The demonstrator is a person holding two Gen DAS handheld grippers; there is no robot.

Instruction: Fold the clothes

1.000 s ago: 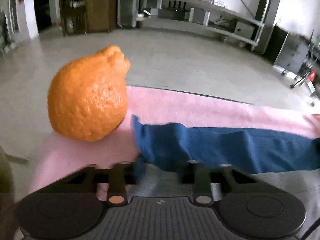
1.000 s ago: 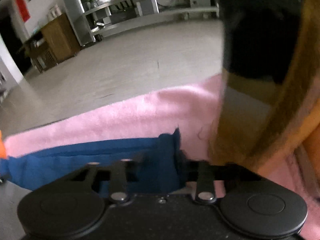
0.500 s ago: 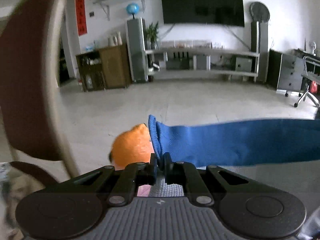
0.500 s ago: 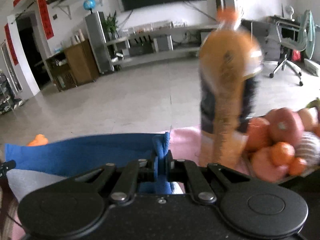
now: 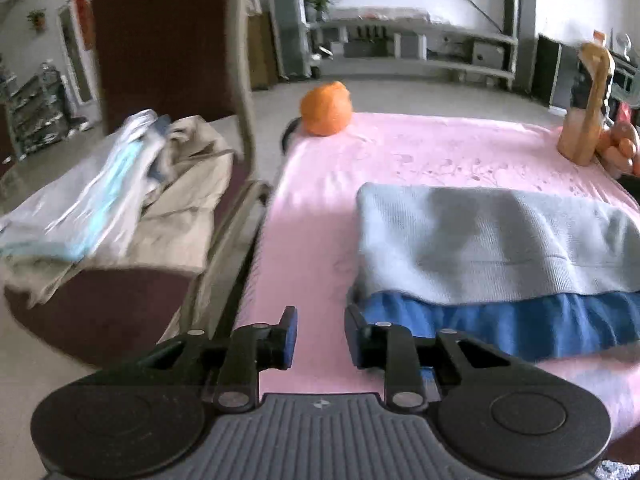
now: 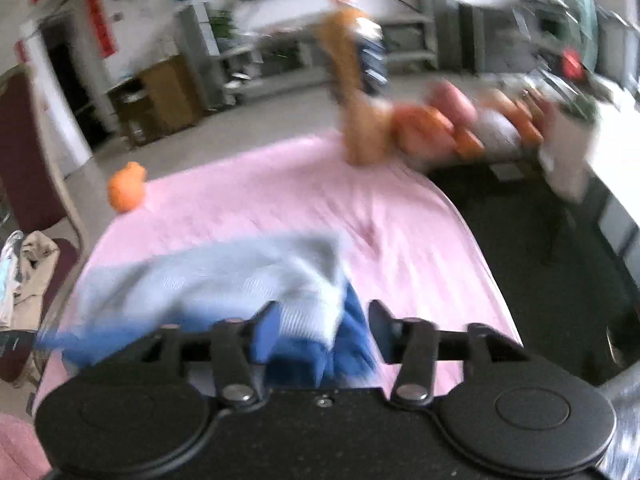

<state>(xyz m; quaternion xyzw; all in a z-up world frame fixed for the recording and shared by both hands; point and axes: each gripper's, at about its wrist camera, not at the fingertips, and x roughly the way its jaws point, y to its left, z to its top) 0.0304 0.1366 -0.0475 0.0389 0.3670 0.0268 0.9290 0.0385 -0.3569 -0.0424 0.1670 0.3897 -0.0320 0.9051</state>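
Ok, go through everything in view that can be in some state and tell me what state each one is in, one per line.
Left gripper: open, jaws just opened, nothing between them.
Right gripper: open, jaws just opened, garment corner loose between them.
Grey and blue garment: folded over, grey layer on top, blue edge showing below, lying on the pink cloth.
Orange fruit: resting at the cloth's far corner.
Clothes pile: heaped unfolded on the chair.

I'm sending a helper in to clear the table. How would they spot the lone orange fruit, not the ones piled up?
Start at the pink cloth that covers the table, with the folded grey and blue garment at its near side. Look to the far left corner: the lone orange fruit sits there alone, knobbly on top. The pile of fruit lies at the far right corner, beside the tall bottle.
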